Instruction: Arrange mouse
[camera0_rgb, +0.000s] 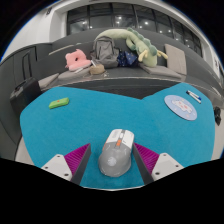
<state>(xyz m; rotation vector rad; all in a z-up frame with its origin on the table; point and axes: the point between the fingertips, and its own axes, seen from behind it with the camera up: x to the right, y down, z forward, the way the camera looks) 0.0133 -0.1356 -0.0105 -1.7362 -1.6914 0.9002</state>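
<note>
Mouse, grey-and-white plastic computer type (115, 153) | resting on teal mat (60, 125) over tabletop, between claw (114, 163) fingers | claw released, gaps both sides | close evenly on flanks, avoid twisting.

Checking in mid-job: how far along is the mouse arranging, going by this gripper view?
Done: the gripper has reached the mouse, which sits on the blue mat between the two fingers. In hand: the pink pads flank it with gaps at either side, so it looks framed rather than clamped. Left: closing on it and moving it to its spot; the frame does not show where that spot is.
</note>
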